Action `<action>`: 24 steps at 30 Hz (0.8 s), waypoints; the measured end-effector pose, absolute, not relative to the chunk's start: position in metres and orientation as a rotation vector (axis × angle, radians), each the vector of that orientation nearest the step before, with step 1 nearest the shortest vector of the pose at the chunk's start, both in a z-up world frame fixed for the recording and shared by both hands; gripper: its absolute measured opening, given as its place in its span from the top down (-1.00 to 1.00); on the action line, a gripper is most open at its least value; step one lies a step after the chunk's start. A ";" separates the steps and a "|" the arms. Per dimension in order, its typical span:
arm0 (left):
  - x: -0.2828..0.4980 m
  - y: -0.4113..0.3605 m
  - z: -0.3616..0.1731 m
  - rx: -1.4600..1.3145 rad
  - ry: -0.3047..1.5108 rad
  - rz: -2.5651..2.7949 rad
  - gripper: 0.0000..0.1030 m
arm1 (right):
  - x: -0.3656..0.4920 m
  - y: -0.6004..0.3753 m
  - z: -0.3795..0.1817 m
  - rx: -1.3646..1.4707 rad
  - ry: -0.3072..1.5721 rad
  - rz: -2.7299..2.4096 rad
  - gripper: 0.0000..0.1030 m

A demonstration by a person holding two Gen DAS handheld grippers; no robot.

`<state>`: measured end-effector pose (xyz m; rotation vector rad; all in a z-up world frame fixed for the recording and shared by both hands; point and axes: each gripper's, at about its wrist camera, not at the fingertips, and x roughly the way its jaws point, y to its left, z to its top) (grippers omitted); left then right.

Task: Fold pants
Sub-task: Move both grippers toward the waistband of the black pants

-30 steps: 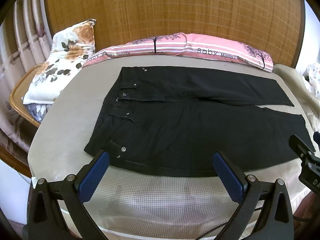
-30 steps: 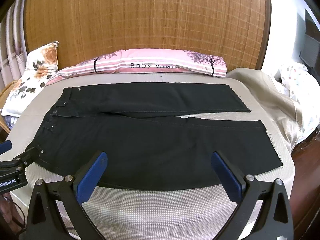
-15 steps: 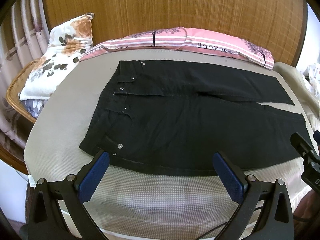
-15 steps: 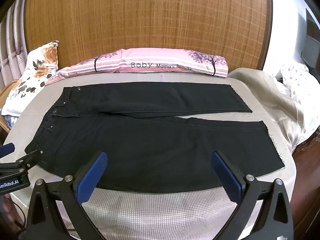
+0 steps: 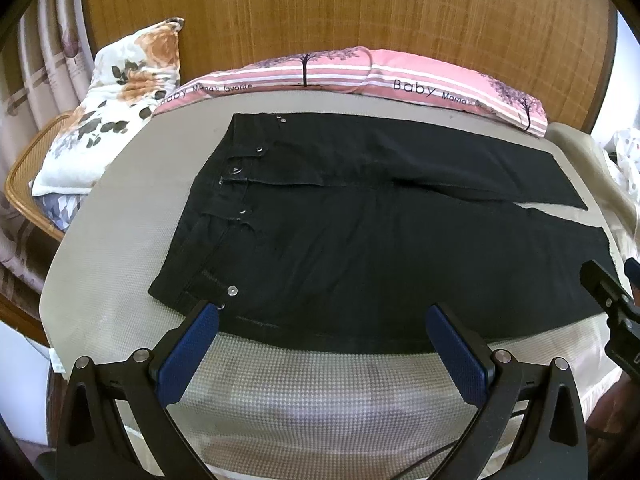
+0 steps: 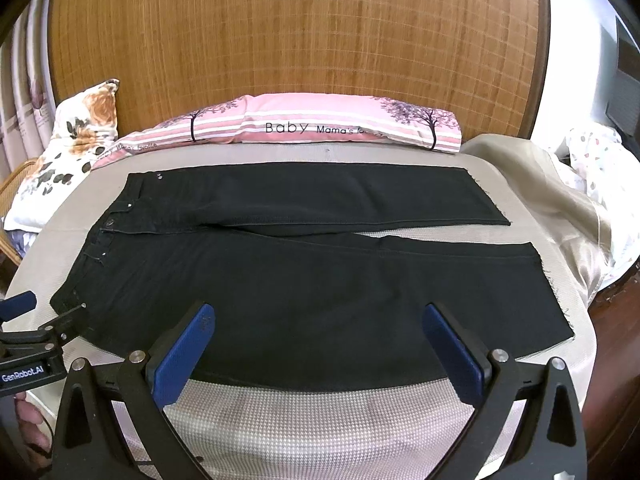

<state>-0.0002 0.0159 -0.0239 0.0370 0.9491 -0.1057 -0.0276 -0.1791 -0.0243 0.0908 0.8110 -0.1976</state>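
Black pants (image 5: pixel 360 236) (image 6: pixel 304 280) lie flat on the bed, waistband to the left, both legs stretched to the right with a narrow gap between them. My left gripper (image 5: pixel 320 344) hovers open over the near edge of the pants by the waist end, nothing between its blue pads. My right gripper (image 6: pixel 320 344) is open too, above the near leg's front edge. Each gripper shows at the edge of the other's view: the right one (image 5: pixel 616 304), the left one (image 6: pixel 36 340).
A grey textured bedspread (image 6: pixel 320 420) covers the bed. A pink striped pillow (image 6: pixel 304 126) lies along the woven headboard, a floral pillow (image 5: pixel 112 100) at far left over a wicker chair (image 5: pixel 24 184). A beige blanket (image 6: pixel 560 208) bunches at right.
The left gripper has moved forward and a little left, so the waist corner now sits nearer its left finger. The right gripper's view has barely shifted.
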 end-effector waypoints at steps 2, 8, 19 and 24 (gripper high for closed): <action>0.001 0.016 -0.025 0.045 0.952 -0.096 -0.99 | -0.028 -0.180 -0.024 0.093 0.811 -0.196 -1.00; 0.003 0.013 -0.027 0.056 0.955 -0.089 -0.99 | -0.023 -0.178 -0.028 0.091 0.821 -0.195 -1.00; 0.005 0.013 -0.030 0.066 0.962 -0.088 -0.99 | -0.023 -0.179 -0.029 0.091 0.821 -0.196 -1.00; 0.008 0.013 -0.032 0.069 0.969 -0.091 -0.99 | -0.023 -0.179 -0.032 0.092 0.823 -0.204 -1.00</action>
